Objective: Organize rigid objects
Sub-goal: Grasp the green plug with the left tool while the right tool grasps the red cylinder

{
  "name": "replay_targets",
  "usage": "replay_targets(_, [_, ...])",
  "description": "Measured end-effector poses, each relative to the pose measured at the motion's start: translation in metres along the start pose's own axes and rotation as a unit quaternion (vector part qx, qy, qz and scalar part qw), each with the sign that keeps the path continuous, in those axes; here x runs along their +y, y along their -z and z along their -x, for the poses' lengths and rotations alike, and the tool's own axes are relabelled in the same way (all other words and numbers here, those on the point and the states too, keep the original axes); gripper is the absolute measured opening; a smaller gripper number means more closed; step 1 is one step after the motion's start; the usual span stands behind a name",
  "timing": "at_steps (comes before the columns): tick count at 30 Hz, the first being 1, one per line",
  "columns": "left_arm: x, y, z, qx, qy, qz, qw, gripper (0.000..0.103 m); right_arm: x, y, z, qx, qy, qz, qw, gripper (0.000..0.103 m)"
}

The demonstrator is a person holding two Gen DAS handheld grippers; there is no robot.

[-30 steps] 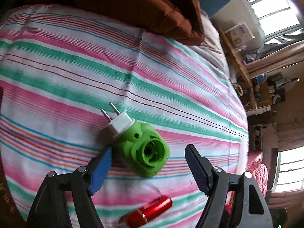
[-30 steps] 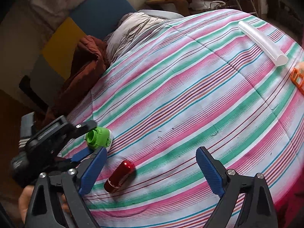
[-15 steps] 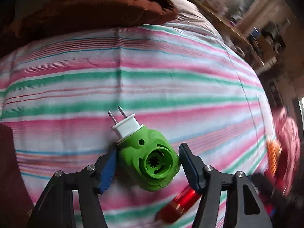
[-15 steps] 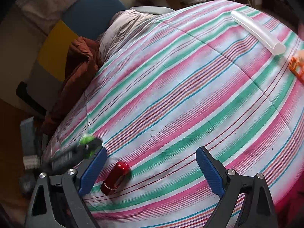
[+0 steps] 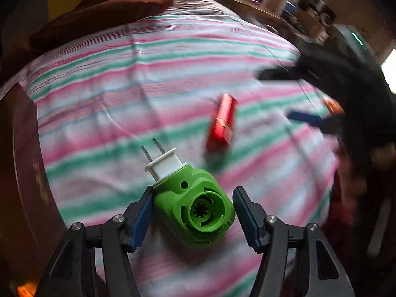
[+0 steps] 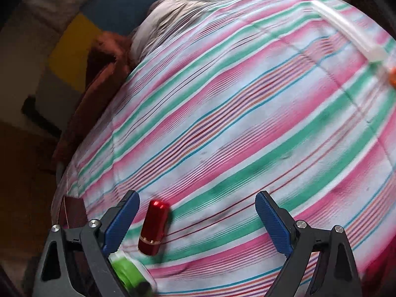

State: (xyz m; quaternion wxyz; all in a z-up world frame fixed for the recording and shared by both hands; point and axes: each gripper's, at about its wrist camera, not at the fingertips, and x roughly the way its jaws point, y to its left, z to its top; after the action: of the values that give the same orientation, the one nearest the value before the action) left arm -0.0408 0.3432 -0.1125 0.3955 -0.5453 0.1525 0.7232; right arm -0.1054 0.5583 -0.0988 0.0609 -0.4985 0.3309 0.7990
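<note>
A striped bedspread [image 6: 247, 113] covers the bed. The left gripper [image 5: 193, 212] clasps the green plug [image 5: 195, 210] above it; the right gripper [image 6: 198, 217] gapes beside the red tube [image 6: 154, 226] lying there.

a home bedroom: striped bedsheet [image 6: 222, 123], rumpled brown blanket [image 5: 99, 12], cluttered wooden shelf [image 5: 247, 5]

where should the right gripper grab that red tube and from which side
Take the red tube across the middle of its smooth round barrel, coming from above with the fingers either side of its long axis. It lies flat on the striped bedspread, beside the open right gripper.
</note>
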Motion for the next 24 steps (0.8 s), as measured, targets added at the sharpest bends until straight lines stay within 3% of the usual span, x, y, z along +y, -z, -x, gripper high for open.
replay_targets(6, [-0.020, 0.035, 0.012, -0.033, -0.017, -0.039, 0.9986, 0.064, 0.021, 0.006, -0.011, 0.016, 0.005, 0.062, 0.998, 0.087])
replay_targets(14, [0.000, 0.037, 0.010, -0.054, 0.016, 0.004, 0.9984, 0.065, 0.050, 0.020, -0.015, 0.005, -0.012, 0.135, 0.991, 0.086])
replay_targets(17, [0.000, 0.038, 0.009, -0.061, 0.014, 0.000, 0.9980, 0.065, 0.063, 0.028, -0.016, -0.009, -0.009, 0.180, 0.984, 0.086])
replay_targets(21, [-0.003, 0.039, 0.005, -0.069, -0.002, -0.010, 0.9975, 0.064, 0.086, 0.042, -0.033, -0.006, 0.030, 0.256, 0.966, 0.086])
replay_targets(22, [-0.005, 0.039, 0.004, -0.072, -0.008, -0.016, 0.9972, 0.064, 0.088, 0.044, -0.037, -0.002, 0.043, 0.269, 0.962, 0.080])
replay_targets(23, [-0.006, 0.040, 0.004, -0.077, -0.013, -0.021, 0.9967, 0.064, 0.091, 0.047, -0.044, 0.003, 0.067, 0.285, 0.956, 0.048])
replay_targets(24, [-0.005, 0.041, 0.004, -0.081, -0.014, -0.022, 0.9963, 0.064, 0.090, 0.048, -0.050, 0.008, 0.087, 0.290, 0.953, 0.038])
